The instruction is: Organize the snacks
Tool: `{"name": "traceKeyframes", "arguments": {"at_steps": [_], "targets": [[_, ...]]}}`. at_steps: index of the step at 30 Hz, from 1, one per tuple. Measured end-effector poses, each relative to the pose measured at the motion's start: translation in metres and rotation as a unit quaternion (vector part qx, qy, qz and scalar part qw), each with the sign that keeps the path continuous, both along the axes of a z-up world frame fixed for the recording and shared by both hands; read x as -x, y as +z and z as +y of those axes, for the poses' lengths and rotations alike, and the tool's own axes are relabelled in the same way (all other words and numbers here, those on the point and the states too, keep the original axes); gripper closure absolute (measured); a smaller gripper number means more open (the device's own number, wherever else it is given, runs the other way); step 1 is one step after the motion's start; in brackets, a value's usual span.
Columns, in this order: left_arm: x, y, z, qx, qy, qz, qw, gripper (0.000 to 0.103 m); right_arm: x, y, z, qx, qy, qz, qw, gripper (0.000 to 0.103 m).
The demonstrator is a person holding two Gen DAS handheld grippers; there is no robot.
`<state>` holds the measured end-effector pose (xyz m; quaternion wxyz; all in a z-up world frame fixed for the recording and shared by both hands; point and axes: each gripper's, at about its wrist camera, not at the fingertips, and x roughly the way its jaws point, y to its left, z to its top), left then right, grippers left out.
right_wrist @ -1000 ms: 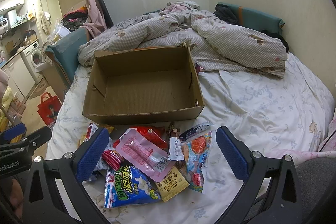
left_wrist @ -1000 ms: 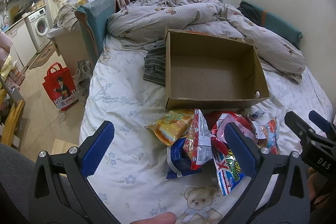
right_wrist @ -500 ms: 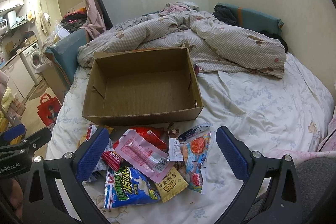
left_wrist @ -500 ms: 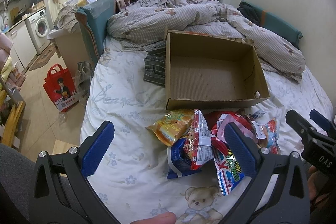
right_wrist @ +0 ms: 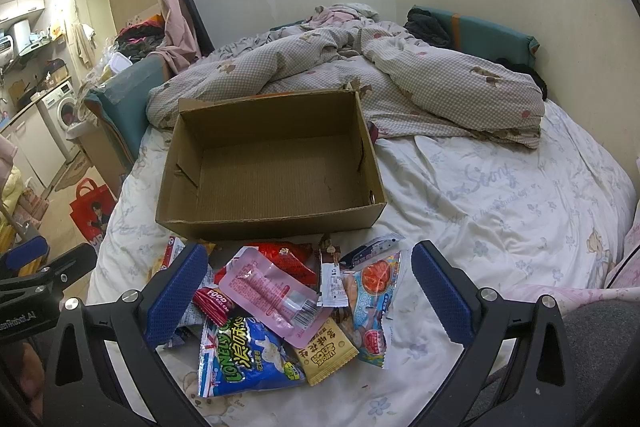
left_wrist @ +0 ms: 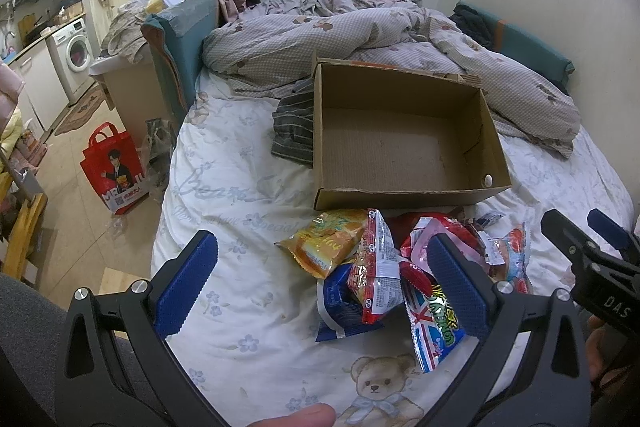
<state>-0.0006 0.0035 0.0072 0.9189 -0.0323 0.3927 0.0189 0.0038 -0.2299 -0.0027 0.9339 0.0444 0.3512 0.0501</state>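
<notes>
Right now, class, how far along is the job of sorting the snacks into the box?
Done: nothing; the brown cardboard box holds no snacks. In hand: nothing; left tongs and right tongs hover open. Left: the whole pile of snack packets on the floral bedsheet.

Both grippers are wide open and holding nothing. The left gripper sits low with its blue pads spread far apart, left pad and right pad angled outward from the black frame. A fingertip pokes in at the bottom edge of the left view. The right gripper is the same deal, pads splayed wide, pointing forward and slightly down. Each gripper shows up at the edge of the other's view, so they're side by side, close but not touching
</notes>
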Motion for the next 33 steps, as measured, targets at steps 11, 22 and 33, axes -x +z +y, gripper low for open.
{"name": "traceKeyframes", "arguments": {"at_steps": [11, 22, 33], "targets": [[-0.0011, 0.0021, -0.0036, -0.001, -0.001, -0.001, 1.0000, 0.000, 0.0004, -0.0019, 0.0008, -0.001, 0.000, 0.000, 1.000, 0.000], [-0.0012, 0.0024, -0.0037, -0.001, -0.001, -0.002, 1.0000, 0.000, 0.0002, 0.0001, -0.0003, 0.000, -0.001, 0.000, 1.000, 0.000], [-0.0010, 0.0044, -0.0037, -0.004, -0.003, -0.002, 1.0000, 0.000, 0.0003, -0.0002, -0.0015, -0.001, -0.001, 0.001, 1.000, 0.000]]}}
